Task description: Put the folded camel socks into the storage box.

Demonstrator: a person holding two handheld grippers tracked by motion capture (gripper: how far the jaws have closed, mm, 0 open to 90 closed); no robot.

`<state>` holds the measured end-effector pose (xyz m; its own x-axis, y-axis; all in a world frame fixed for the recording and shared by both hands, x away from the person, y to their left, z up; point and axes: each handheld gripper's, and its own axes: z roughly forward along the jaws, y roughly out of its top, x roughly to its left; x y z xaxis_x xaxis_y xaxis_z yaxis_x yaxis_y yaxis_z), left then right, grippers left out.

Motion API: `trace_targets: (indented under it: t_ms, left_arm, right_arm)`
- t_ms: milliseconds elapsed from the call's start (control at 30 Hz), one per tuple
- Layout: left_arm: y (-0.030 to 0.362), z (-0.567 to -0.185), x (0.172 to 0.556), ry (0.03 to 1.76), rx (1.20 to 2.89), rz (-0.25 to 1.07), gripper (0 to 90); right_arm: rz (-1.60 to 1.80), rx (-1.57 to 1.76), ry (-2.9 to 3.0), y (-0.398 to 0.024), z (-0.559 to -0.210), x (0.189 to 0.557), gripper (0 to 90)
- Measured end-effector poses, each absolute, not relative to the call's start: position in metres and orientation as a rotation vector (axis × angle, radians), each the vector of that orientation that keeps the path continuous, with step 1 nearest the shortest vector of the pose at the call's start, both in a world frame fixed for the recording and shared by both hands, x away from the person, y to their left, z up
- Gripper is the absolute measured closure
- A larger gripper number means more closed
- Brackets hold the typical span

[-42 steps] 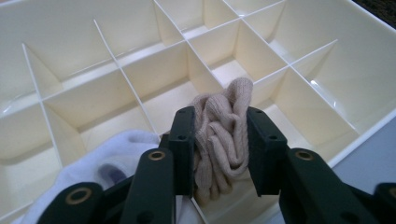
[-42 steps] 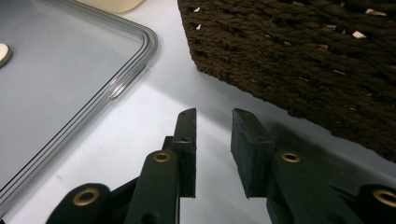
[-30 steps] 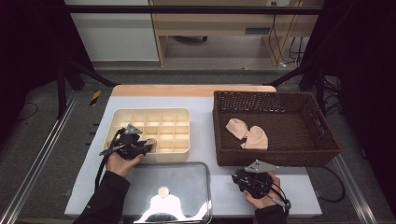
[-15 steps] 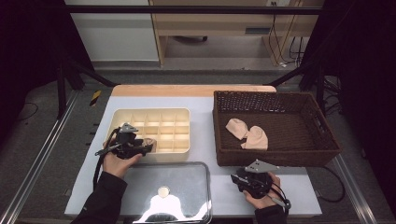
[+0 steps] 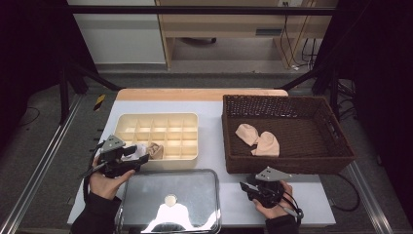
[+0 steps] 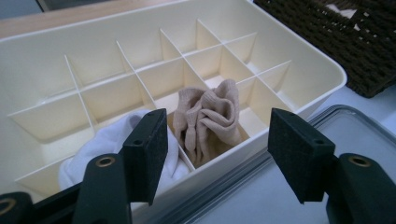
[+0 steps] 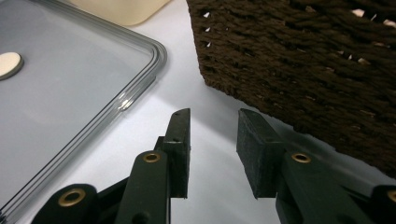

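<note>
A cream divided box [image 5: 168,127] stands on the table's left half. A rolled beige sock [image 6: 210,119] sits in a front compartment, and a white sock [image 6: 112,142] fills the one beside it. My left gripper [image 5: 136,157] hangs just in front of the box's near left corner. In the left gripper view its jaws [image 6: 217,140] have just been opening and stand wide, clear of the beige sock [image 5: 156,149]. My right gripper [image 5: 244,186] rests low near the table's front edge. Its jaws [image 7: 214,119] have just been opening a little, with nothing between them.
A dark wicker basket [image 5: 285,163] at the right holds two beige socks [image 5: 258,140]. Its wall [image 7: 299,65] rises close beside my right gripper. A clear lid [image 5: 195,183] lies flat between my hands, and its rim [image 7: 135,91] is left of the right jaws.
My left gripper drew back from the box toward the near left and opened its jaws, leaving the beige sock in its compartment. My right hand stayed put.
</note>
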<state>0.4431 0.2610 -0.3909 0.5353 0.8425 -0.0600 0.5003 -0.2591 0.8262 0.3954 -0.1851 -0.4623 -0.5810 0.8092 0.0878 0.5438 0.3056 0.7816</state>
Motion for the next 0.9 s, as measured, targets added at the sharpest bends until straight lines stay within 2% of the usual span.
trace_targets:
  t_ms: [333,467,567,900]
  left_arm:
    - [0.262,-0.417,0.413,0.958,1.907,0.557,38.9]
    - [0.262,-0.433,0.405,0.943,1.921,0.525,38.5]
    - [0.262,-0.443,0.399,0.963,1.932,0.474,38.5]
    - [0.260,-0.462,0.389,1.041,1.953,0.446,36.5]
  right_arm:
    - [1.187,1.189,2.227,-0.184,-0.456,0.392,64.1]
    - [1.196,1.185,2.224,-0.184,-0.455,0.391,63.2]
    - [1.202,1.186,2.224,-0.184,-0.455,0.390,62.7]
    - [1.248,1.168,2.183,-0.184,-0.444,0.386,60.4]
